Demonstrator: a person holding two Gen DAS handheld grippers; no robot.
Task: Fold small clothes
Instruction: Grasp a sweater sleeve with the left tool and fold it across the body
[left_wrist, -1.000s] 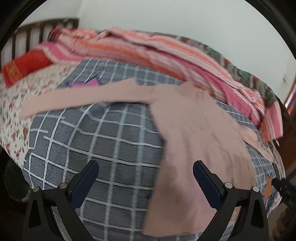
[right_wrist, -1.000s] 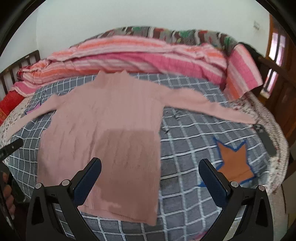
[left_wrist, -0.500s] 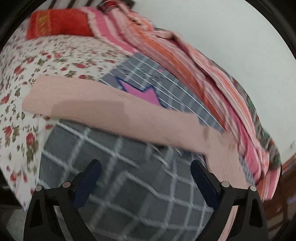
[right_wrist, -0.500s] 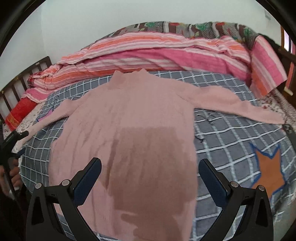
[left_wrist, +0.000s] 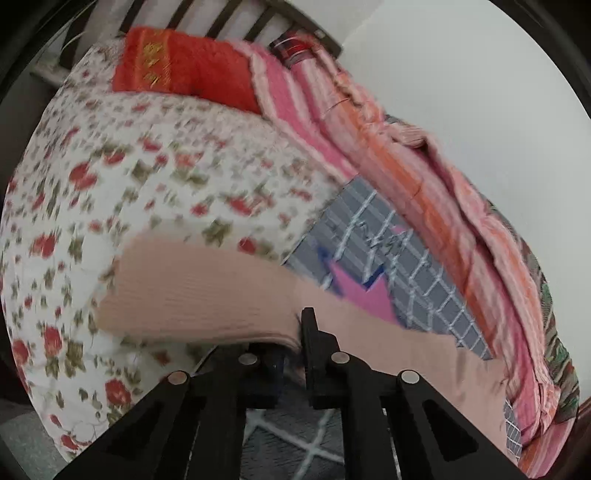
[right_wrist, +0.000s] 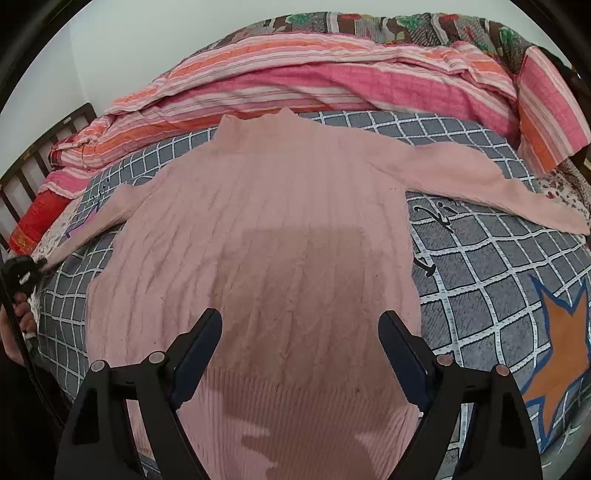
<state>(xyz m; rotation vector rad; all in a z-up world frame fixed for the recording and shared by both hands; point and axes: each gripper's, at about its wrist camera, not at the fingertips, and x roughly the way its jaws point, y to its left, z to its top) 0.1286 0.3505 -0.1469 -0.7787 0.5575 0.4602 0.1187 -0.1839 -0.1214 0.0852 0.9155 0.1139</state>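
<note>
Fingers of the left gripper (left_wrist: 295, 332) pinched on the pink sweater (right_wrist: 266, 236) sleeve cuff at lower centre, right gripper (right_wrist: 300, 354) spread wide over the hem, so probably first sleeve fold, next carrying it inward across the body.

No text, label or number can be read anywhere.

Soft, even daylight fills both views, bright on the white wall (right_wrist: 147, 44) at the far side and free of glare. The left wrist view is smeared by motion blur across the floral sheet (left_wrist: 147, 192), while the right wrist view is sharp, with a broad blocky shadow on the pink sweater (right_wrist: 295, 280). Fisheye distortion bends both views, with black vignetting at the corners.
</note>
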